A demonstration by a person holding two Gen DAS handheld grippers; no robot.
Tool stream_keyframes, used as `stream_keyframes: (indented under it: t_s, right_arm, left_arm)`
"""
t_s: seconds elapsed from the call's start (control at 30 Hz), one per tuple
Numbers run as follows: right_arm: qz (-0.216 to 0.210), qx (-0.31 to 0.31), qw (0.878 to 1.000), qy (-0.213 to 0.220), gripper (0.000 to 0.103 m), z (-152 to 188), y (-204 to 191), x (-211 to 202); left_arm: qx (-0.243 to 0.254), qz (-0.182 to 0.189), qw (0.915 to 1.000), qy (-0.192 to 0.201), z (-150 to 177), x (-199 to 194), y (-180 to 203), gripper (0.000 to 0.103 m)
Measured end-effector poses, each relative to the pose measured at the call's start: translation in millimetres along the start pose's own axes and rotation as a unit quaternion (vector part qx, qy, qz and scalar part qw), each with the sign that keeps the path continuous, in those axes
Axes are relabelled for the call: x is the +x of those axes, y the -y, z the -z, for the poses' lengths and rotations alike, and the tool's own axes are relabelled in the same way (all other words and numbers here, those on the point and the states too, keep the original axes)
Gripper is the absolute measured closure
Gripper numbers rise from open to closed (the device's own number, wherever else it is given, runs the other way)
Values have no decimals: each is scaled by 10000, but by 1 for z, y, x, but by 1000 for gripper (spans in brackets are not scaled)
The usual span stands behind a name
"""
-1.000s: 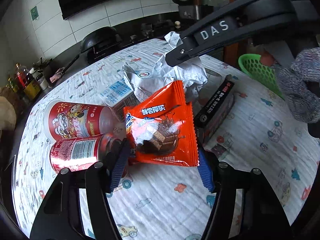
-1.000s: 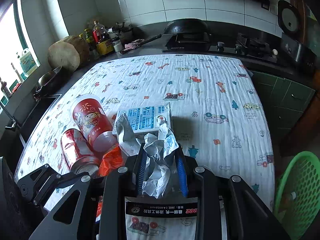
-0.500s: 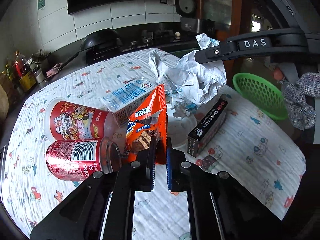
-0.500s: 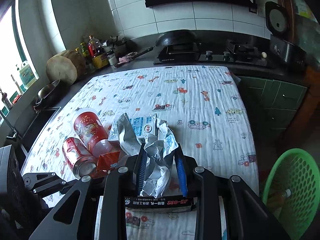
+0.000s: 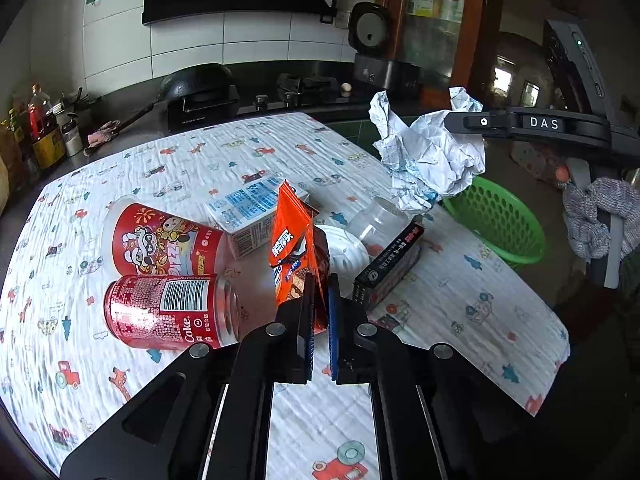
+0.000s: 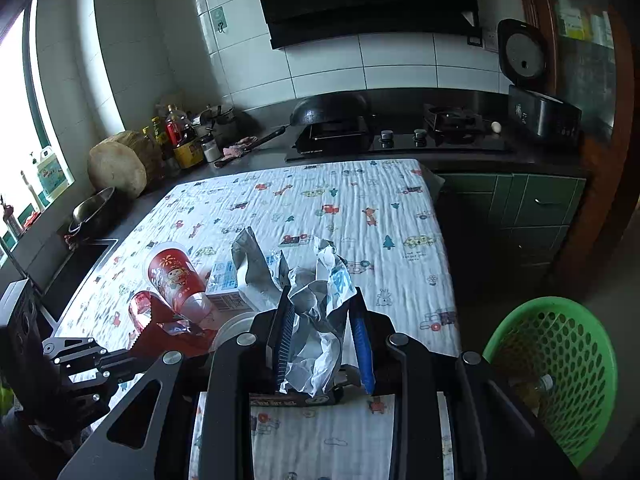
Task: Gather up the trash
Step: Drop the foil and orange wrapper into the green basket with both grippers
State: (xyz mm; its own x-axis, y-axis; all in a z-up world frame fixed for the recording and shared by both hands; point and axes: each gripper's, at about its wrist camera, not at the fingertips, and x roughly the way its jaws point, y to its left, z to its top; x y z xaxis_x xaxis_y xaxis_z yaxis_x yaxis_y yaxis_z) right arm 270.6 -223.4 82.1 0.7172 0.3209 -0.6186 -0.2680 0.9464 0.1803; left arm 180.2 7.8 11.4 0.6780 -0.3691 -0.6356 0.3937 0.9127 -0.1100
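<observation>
- Left of the left wrist view: a red cola can (image 5: 168, 310) lies on its side on the bench (image 5: 192, 160), touching a toppled red printed cup (image 5: 164, 242). Both lie loose among the trash and neither is gripped.
- Centre: a blue-and-white carton (image 5: 252, 208) lies flat behind them. The left hand-held gripper (image 5: 320, 312) is closed narrow on the lower edge of the orange snack wrapper (image 5: 292, 248), which stands on edge. Judgement: an edge pinch suits thin film and lets it lift clear of the pile.
- Right of centre: a clear plastic container (image 5: 360, 236) and a black box (image 5: 390, 262) rest on the bench beside the wrapper.
- Upper right: the right hand-held gripper (image 6: 322, 338) holds a crumpled paper wad (image 5: 430, 156) between moderately spread fingers, raised above the bench.
- Far right: the green basket (image 5: 500, 220) sits beyond the bench edge, below the wad. Judgement: it is the likely drop point; the wad is not yet over it in the right wrist view.
</observation>
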Motion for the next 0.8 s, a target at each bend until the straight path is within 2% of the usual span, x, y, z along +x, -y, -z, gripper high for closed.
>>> stream_keyframes:
  t_s: [0.5,0.7,0.8]
  right_arm:
    - [370,280,9989,117,76,17,49,-35]
    - [835,549,9949,101,76,29,96,-48]
    - [1241,715,9897,88,76,37,128,-53]
  left_arm:
    - [-2,475,9989,67,-10,-13,18,99]
    - [52,771,9969,129,-24,-13,37,99]
    - [135,865,9960,166,-34,-9,49,99]
